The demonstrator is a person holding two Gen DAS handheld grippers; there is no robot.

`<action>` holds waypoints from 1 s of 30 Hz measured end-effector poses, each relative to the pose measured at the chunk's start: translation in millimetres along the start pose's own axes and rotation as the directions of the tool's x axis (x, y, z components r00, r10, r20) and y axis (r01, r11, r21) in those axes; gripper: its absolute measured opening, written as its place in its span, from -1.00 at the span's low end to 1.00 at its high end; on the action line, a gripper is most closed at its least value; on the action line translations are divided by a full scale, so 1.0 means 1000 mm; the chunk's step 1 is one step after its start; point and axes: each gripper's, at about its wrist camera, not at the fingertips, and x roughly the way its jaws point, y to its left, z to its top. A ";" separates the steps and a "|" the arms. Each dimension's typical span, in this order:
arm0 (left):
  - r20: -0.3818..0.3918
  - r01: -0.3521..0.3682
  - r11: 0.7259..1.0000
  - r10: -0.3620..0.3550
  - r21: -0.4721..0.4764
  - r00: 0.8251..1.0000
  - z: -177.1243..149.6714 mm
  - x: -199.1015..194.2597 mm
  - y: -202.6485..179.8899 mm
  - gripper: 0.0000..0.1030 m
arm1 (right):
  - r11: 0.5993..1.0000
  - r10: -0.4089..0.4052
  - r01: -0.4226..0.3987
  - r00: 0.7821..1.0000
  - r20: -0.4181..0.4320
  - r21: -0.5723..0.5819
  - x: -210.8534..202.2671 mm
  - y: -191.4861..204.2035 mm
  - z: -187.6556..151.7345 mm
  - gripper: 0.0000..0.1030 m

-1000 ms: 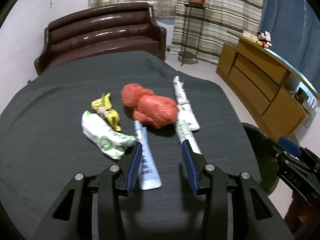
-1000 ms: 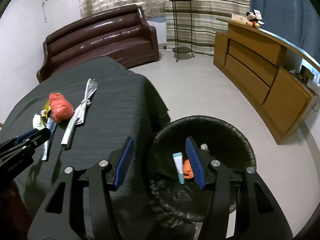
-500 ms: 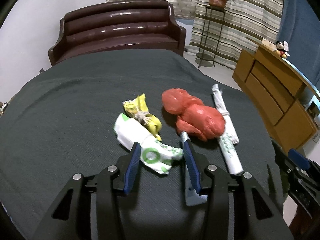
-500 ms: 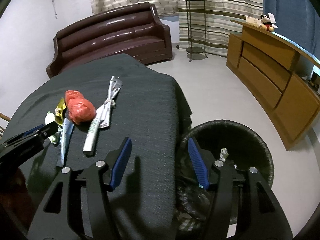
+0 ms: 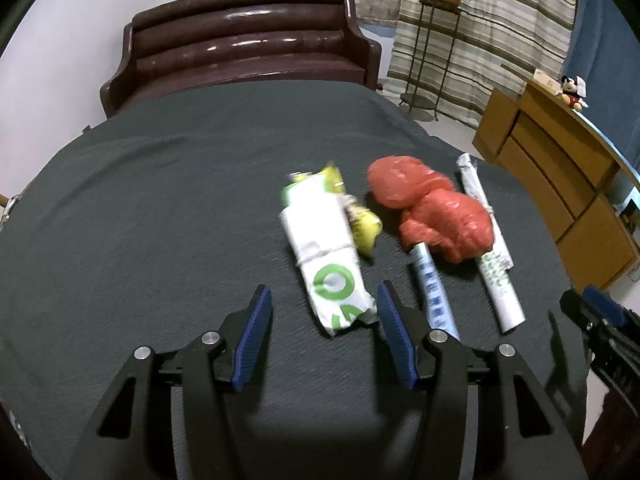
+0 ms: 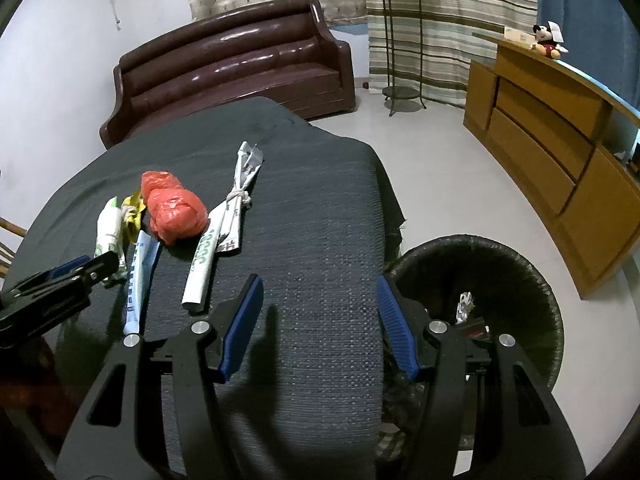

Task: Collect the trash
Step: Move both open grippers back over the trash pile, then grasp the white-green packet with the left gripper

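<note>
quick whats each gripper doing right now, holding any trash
Left gripper: jaws opening, empty, the white and green printed wrapper lying between the tips, unpinched.
Right gripper: jaws open, empty, over the dark cloth table edge.

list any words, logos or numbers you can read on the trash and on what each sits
No text reads clearly in either view.
White and green wrapper: a green ring logo, no legible words.
Blue and white tube: blue print, too blurred.
Rolled white paper: green characters, too small to read.
Red bag: no print visible.
</note>
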 end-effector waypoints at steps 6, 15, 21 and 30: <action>0.006 -0.003 1.000 0.003 -0.011 1.000 0.002 -0.005 0.010 0.06 | 1.000 0.005 -0.005 1.000 -0.003 -0.010 0.001 0.002 0.000 0.11; -0.011 0.013 1.000 -0.013 -0.003 1.000 0.008 0.012 0.014 -0.26 | 1.000 0.004 -0.004 1.000 -0.007 -0.030 0.003 0.011 0.000 0.11; 0.001 0.039 0.999 -0.039 -0.001 0.999 0.007 0.005 0.020 -0.40 | 0.999 0.007 -0.008 1.000 -0.010 -0.046 0.003 0.023 0.002 0.11; 0.020 0.003 1.000 -0.003 0.001 1.000 -0.004 -0.010 0.041 -0.40 | 0.995 0.041 -0.041 0.999 -0.002 -0.094 0.002 0.058 0.003 0.11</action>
